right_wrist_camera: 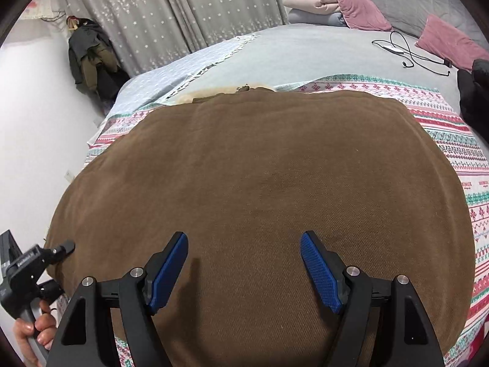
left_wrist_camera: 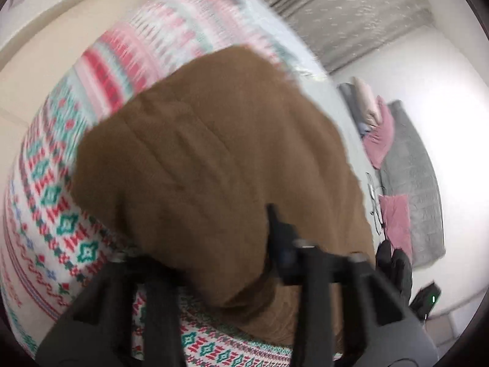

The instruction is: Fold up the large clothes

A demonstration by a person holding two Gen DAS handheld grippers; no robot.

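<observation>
A large brown garment lies folded and flat on a patterned red, green and white cloth on the bed. My right gripper hovers over its near part, open and empty, blue pads wide apart. My left gripper is at the garment's near left edge, shut on the brown fabric. In the blurred left wrist view the brown garment fills the middle and its edge drapes over my left gripper, hiding one finger.
Grey bedsheet beyond the cloth, with a white charger and black cable. Pink and grey pillows at the head. Grey curtain and a pile of dark clothes at the far left wall.
</observation>
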